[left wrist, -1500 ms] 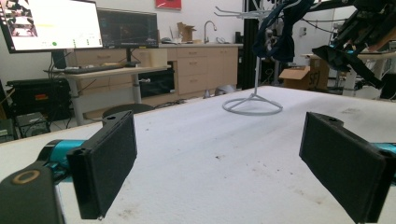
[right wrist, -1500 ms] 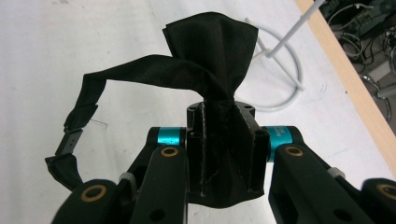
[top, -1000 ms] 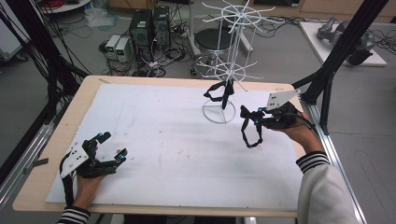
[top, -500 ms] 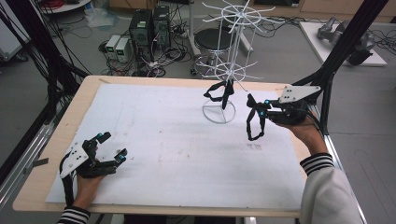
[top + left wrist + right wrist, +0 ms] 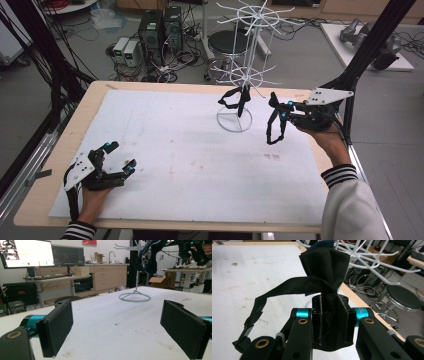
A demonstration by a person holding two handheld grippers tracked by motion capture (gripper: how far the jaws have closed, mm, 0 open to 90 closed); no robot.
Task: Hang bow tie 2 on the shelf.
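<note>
Strap: a black strap [image 5: 274, 126] hangs from the right claw, just to the right of the white wire rack [image 5: 245, 75], up off the bench [image 5: 165, 150].
Right claw: the right claw [image 5: 276, 106] is pinching the strap's folded cloth between its two jaws, seen close in the right gripper view [image 5: 331, 315].
Other strap: a second black strap [image 5: 235, 98] hangs on the rack's low arm.
Left claw: the left claw [image 5: 120, 155] is spread wide, resting on the bench far left of the rack, holding nothing.
</note>
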